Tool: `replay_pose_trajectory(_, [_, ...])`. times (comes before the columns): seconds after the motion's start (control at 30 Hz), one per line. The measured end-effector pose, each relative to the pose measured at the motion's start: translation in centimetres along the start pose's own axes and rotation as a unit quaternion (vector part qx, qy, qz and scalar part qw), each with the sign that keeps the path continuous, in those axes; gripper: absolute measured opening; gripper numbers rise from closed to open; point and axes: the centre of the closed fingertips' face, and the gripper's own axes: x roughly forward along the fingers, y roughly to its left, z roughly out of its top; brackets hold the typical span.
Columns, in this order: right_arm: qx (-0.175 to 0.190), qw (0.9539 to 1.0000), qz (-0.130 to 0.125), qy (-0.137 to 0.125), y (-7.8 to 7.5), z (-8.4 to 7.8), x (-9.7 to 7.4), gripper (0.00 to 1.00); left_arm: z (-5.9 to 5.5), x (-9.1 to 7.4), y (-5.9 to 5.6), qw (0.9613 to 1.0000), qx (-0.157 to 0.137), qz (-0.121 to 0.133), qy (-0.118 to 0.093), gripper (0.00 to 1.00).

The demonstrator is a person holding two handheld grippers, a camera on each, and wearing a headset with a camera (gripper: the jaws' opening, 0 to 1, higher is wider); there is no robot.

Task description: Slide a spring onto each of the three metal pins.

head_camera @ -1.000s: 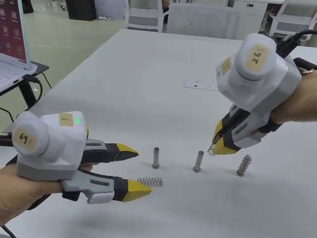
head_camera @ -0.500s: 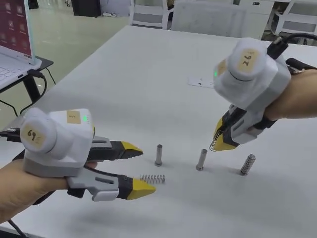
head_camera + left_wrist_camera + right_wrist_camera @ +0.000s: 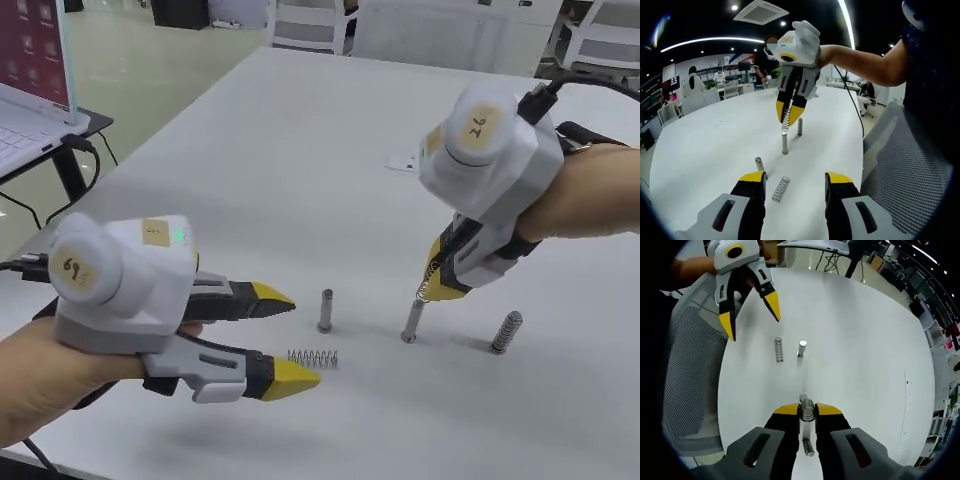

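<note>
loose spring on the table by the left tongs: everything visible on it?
The loose spring is a short, silvery, bare-metal wire coil with open turns. It lies flat on its side on the white table, just ahead of the open left tongs, roughly in line with their gap. The nearest pin stands upright beside it, apart. Only the table touches it.

The white counter (image 3: 300,150) carries three upright metal pins in a row: left pin (image 3: 326,310), middle pin (image 3: 411,322) and a spring-clad pin (image 3: 506,332). A loose spring (image 3: 312,357) lies flat near the left pin. A small white card (image 3: 403,163) lies well behind them.
</note>
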Motion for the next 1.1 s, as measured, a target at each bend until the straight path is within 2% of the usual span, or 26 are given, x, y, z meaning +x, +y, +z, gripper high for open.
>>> replay_pose_trajectory(0.3, [0.003, 1.0, 0.006, 0.001, -0.1, 0.1, 0.4, 0.09, 0.0, -0.1, 0.0, 1.0, -0.001, 0.001, -0.002, 0.41])
replay_pose_trajectory(0.53, [0.003, 0.9999, 0.008, 0.011, 0.0, -0.3, 1.0, 0.09, 0.0, -0.1, 0.1, 1.0, -0.002, 0.002, -0.002, 0.41])
replay_pose_trajectory(1.1, [0.012, 0.9996, 0.019, 0.019, 0.6, -0.7, 2.7, 0.09, 0.0, -0.1, 0.1, 1.0, -0.001, 0.003, -0.003, 0.41])
